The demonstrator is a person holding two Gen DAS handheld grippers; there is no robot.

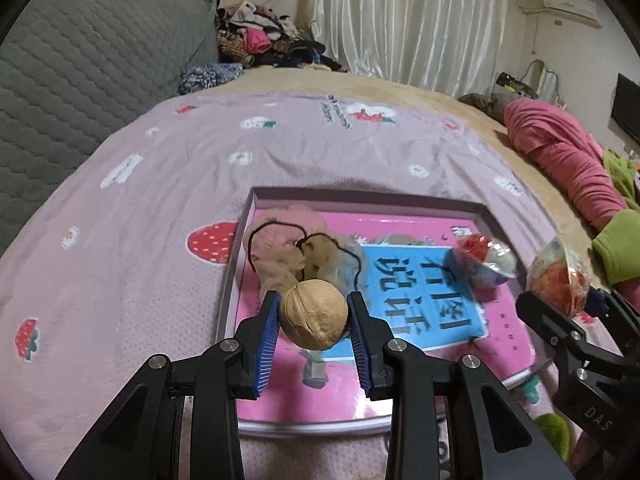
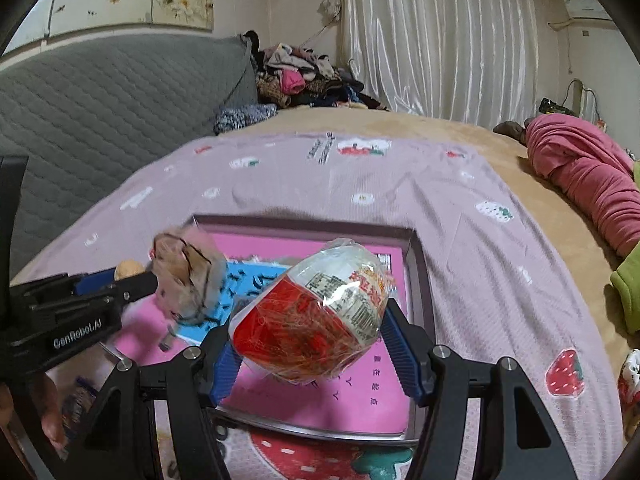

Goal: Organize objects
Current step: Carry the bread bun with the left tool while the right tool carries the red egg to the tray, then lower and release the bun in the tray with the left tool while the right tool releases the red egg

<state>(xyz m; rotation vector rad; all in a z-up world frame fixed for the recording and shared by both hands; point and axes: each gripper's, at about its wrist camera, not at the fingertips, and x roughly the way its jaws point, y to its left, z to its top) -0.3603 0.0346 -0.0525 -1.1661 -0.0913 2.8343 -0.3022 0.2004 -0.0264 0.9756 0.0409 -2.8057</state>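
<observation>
Nearest the left wrist camera, the left gripper (image 1: pixel 313 322) had its jaws drawn in close and pressed on a walnut (image 1: pixel 313 315) from both sides, above the near part of a shallow pink box (image 1: pixel 362 197). The right gripper (image 2: pixel 308 342) stood about half open, its pads clamped on a clear packet (image 2: pixel 310 312) of red-and-white contents whose label was too blurred to read. Beyond the walnut, fabric hair scrunchies (image 1: pixel 294 246) lay in the box's far left corner, and a smeared second small packet (image 1: pixel 484 258) sat toward its right. The box rested on a strawberry-print blanket (image 1: pixel 160 184). Farther off, a heap of clothes (image 1: pixel 264 42) lay indistinct.
</observation>
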